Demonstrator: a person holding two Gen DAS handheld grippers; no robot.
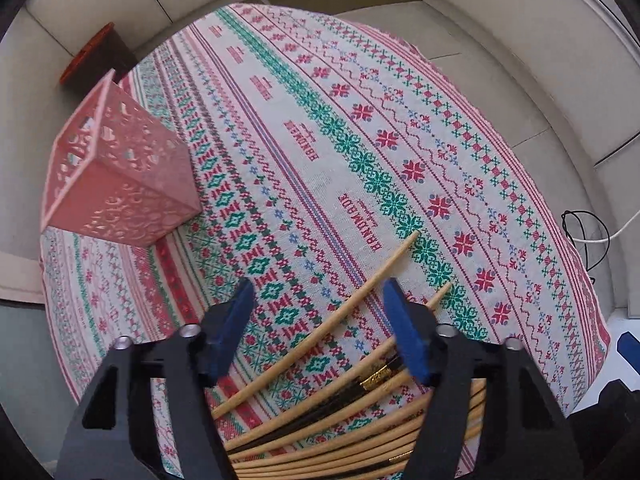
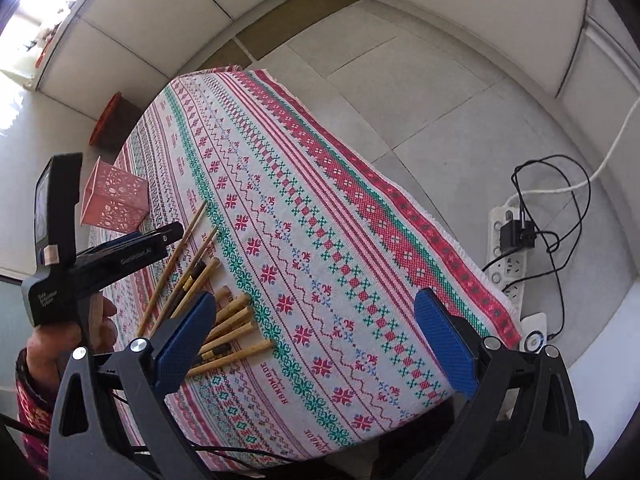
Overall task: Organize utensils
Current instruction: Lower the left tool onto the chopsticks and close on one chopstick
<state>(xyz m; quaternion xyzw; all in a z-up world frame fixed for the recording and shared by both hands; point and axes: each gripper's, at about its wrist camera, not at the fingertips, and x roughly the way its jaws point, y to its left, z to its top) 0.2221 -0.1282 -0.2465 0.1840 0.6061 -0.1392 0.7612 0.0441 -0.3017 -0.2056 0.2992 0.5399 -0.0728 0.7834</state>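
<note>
Your left gripper [image 1: 318,320] hangs wide open over the chopsticks [image 1: 320,344] near the table's [image 1: 360,128] edge, gripping nothing. Your right gripper [image 2: 316,344] gapes wide, empty. Pink holder [image 1: 116,184] stands upright at the table's far side.

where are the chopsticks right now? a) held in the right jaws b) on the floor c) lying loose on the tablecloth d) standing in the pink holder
c: the chopsticks lie in a loose pile on the tablecloth, apart from the pink holder, and both grippers are open and hold nothing.

Your left gripper [image 1: 320,320] hangs with jaws apart above the bamboo chopsticks [image 1: 320,412] piled on the patterned tablecloth [image 1: 360,140]; the pink perforated holder [image 1: 120,176] stands well apart.
</note>
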